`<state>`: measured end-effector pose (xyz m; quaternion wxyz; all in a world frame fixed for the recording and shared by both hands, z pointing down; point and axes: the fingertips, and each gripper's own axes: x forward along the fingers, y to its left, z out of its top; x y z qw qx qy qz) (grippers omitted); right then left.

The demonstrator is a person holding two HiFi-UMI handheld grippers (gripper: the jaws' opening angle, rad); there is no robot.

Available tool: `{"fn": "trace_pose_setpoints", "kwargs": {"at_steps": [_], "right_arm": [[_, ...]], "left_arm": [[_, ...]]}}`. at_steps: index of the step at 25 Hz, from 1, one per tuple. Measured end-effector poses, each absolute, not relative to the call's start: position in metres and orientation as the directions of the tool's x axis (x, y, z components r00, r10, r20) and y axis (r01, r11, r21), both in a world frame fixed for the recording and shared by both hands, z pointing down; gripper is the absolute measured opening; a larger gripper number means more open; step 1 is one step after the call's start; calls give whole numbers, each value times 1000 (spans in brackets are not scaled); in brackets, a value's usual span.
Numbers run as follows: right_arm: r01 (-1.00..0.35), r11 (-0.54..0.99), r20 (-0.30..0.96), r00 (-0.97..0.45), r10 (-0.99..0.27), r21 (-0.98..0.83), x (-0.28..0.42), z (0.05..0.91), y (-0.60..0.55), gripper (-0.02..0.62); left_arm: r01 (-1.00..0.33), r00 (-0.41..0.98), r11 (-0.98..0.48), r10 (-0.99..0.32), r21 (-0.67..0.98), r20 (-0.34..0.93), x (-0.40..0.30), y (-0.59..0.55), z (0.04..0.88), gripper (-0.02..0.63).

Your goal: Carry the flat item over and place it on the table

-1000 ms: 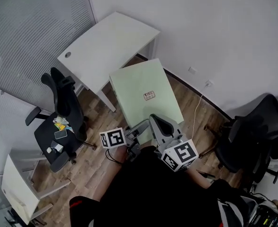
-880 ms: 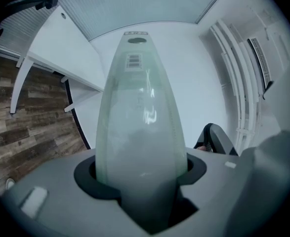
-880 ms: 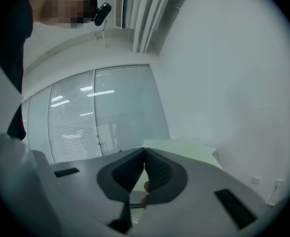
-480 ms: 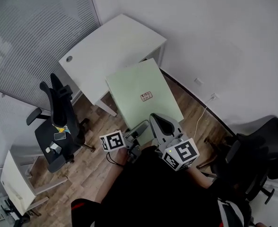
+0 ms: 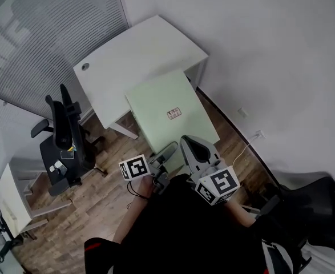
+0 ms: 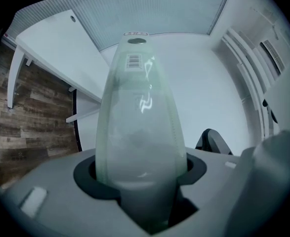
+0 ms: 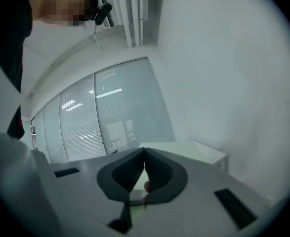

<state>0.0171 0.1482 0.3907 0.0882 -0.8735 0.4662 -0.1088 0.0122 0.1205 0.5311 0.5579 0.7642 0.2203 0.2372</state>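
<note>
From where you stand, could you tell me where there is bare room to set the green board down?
The white table is bare across its whole visible top, apart from a small hole near its left corner. It is crowded at the left, where a black chair with items on its seat stands beside the table.

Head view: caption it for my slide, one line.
Left gripper and right gripper hold a pale green board near the white table.

Label (image 5: 173, 113) print on the pale green board (image 5: 156, 101) illegibly small; bits (image 5: 57, 166) on the black chair (image 5: 64, 127) likewise.
</note>
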Motion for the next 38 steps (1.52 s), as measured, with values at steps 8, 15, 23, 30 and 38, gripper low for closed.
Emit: {"fn": "trace_pose_setpoints", "kwargs": {"at_steps": [8, 15, 23, 30, 38], "right_arm": [[-830, -491, 119, 477, -871, -264, 64, 396, 184, 1], [-865, -423, 129, 403, -906, -271, 78, 396, 176, 2], [-853, -448, 137, 427, -894, -268, 80, 406, 181, 2], [-837, -478, 148, 455, -878, -265, 108, 411, 178, 2], [-859, -444, 188, 406, -894, -256, 157, 418, 148, 2]], "left_arm": [[39, 843, -294, 523, 955, 127, 50, 148, 531, 282], [-19, 882, -299, 444, 954, 157, 66, 139, 535, 282], [-26, 896, -295, 417, 955, 153, 74, 130, 541, 284], [-17, 881, -300, 446, 954, 156, 100, 130, 546, 284], [-49, 901, -280, 402, 959, 163, 152, 99, 555, 284]]}}
